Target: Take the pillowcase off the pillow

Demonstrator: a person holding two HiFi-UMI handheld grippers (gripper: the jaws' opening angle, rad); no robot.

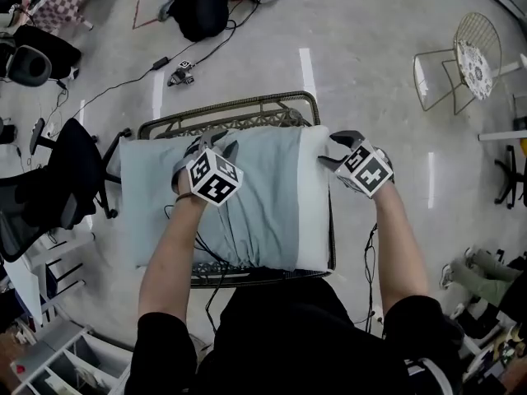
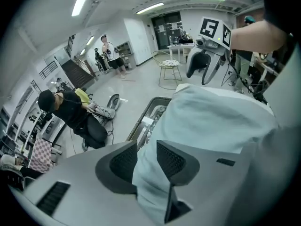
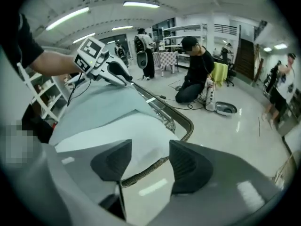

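A pillow lies on a wicker seat (image 1: 239,109) in front of me, most of it covered by a light blue pillowcase (image 1: 247,196). Bare white pillow (image 1: 313,196) shows along its right end. My left gripper (image 1: 217,144) hangs over the pillowcase's far left part; in the left gripper view its jaws (image 2: 146,147) stand apart with blue fabric (image 2: 211,121) showing in the gap. My right gripper (image 1: 335,149) is at the pillow's far right corner, open, over white pillow (image 3: 127,131) and the wicker rim (image 3: 186,121), with nothing gripped.
A person in black (image 1: 198,2) crouches on the floor beyond the seat, with cables around. A black office chair (image 1: 58,179) stands close at the left, a wire chair (image 1: 465,56) at the far right, white shelving (image 1: 49,352) at the near left.
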